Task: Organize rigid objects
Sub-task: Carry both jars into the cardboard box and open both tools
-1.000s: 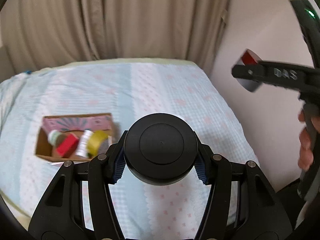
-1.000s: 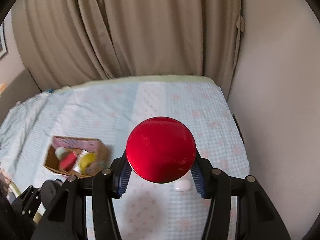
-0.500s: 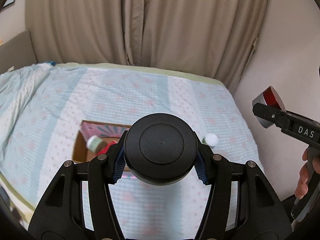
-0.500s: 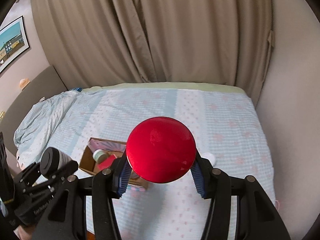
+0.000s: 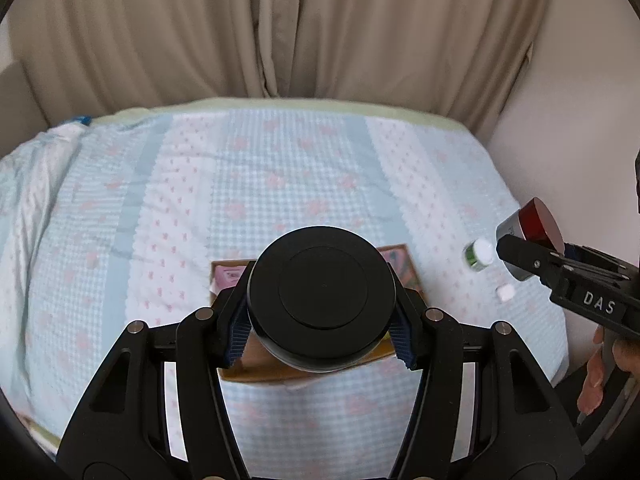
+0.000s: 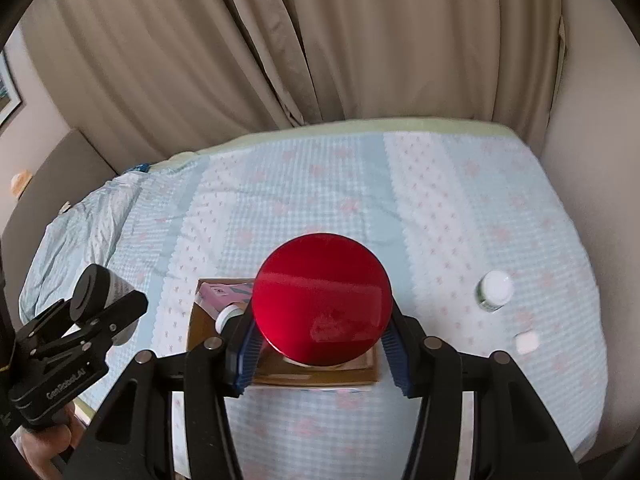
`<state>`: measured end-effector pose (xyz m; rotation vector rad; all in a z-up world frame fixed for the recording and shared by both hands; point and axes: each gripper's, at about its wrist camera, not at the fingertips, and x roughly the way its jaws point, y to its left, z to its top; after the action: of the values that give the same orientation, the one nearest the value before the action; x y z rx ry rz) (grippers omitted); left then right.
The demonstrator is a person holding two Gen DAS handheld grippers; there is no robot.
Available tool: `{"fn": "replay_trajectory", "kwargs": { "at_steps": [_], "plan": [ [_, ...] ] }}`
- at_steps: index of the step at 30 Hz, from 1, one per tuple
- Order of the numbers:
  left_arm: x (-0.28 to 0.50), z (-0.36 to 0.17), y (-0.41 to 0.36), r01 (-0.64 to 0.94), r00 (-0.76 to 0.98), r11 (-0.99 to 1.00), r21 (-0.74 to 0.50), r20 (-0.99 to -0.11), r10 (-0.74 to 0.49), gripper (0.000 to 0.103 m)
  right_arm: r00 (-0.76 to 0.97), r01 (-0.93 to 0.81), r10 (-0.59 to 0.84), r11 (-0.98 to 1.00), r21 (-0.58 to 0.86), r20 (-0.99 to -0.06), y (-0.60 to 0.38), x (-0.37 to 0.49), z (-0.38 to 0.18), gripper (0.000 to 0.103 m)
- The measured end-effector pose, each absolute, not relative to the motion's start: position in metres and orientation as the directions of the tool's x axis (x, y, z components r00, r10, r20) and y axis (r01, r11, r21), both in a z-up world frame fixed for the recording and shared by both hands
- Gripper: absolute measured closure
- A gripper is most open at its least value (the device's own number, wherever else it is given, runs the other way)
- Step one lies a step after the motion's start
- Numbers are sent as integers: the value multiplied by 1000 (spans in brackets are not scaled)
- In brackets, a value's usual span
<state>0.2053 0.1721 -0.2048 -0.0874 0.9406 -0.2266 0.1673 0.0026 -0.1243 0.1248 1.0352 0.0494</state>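
Observation:
My left gripper (image 5: 322, 342) is shut on a round black-lidded jar (image 5: 322, 298), held above the bed; it also shows at the left of the right wrist view (image 6: 94, 296). My right gripper (image 6: 320, 354) is shut on a round red-lidded tin (image 6: 323, 298), seen at the right of the left wrist view (image 5: 536, 226). An open cardboard box (image 6: 320, 374) holding a pink packet (image 6: 224, 292) and a white-capped bottle (image 6: 226, 316) sits on the bed, mostly hidden behind both held items. A green jar with a white lid (image 6: 494, 290) stands on the bed at the right.
A small white square piece (image 6: 526, 342) lies near the green jar. The bed has a pale blue and pink checked cover (image 6: 320, 200). Beige curtains (image 6: 320, 40) hang behind it; a wall (image 6: 580, 160) runs along the right side, a grey headboard (image 6: 52, 176) at left.
Both grippers have swung over the bed toward the box, which now sits straight behind the held items. The green jar and white piece have come into view at the right.

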Motion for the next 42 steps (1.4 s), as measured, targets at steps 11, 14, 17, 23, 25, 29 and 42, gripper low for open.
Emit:
{"fn": "replay_trajectory", "kwargs": {
  "at_steps": [11, 14, 17, 23, 25, 29, 42],
  "plan": [
    [283, -295, 197, 203, 422, 964, -174, -873, -246, 49, 374, -17, 108, 994, 109, -921, 64, 200, -208, 54],
    [299, -321, 195, 215, 386, 962, -166, -891, -240, 49, 321, -52, 124, 992, 114, -939, 76, 204, -237, 54],
    [311, -346, 190, 237, 352, 959, -157, -906, -236, 49, 274, -93, 136, 989, 115, -952, 87, 205, -270, 54],
    [328, -396, 175, 285, 263, 947, -145, -938, -223, 49, 181, -109, 150, 985, 132, -972, 100, 201, -333, 54],
    [330, -409, 171, 309, 236, 941, -140, -947, -219, 49, 172, -99, 151, 986, 136, -973, 100, 198, -345, 54],
    [332, -425, 164, 344, 196, 929, -133, -958, -209, 49, 161, -71, 146, 988, 136, -976, 101, 194, -362, 54],
    [338, -426, 149, 424, 175, 897, -125, -961, -216, 0, 177, -75, 222, 974, 212, -959, 107, 181, -385, 1]
  ]
}}
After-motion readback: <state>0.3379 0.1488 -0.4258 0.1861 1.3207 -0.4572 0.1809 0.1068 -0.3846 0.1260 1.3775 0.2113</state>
